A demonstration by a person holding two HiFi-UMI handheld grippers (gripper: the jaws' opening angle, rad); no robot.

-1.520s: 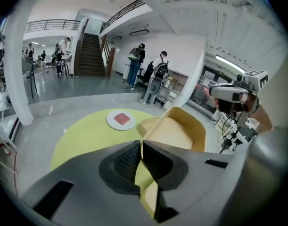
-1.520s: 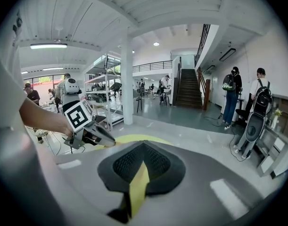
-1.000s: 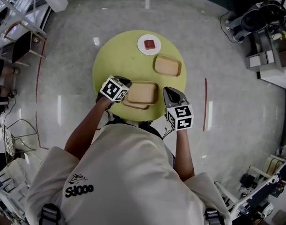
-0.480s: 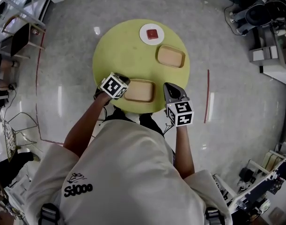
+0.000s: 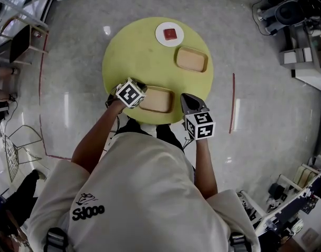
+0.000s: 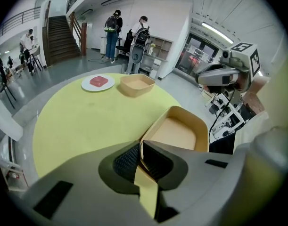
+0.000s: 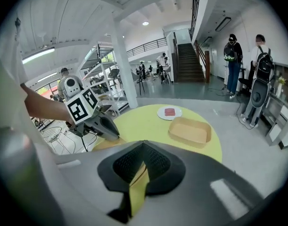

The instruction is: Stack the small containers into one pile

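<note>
**Left gripper (image 6: 140, 147) clamped on near container (image 6: 179, 133) at table (image 5: 134, 51) edge**

Jaws narrow, pinching the rim wall; gripper pitched steeply down. Right gripper (image 7: 143, 147) — jaws closed, empty — hangs just beside that container's right end. Far container (image 5: 192, 60) sits well apart, near a plate (image 5: 169, 34) — open tabletop between. Only the head view shows both forearms.

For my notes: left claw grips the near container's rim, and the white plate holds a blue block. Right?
The block on the white plate is red, not blue: see the head view. The left claw does grip the near container by its rim.
</note>
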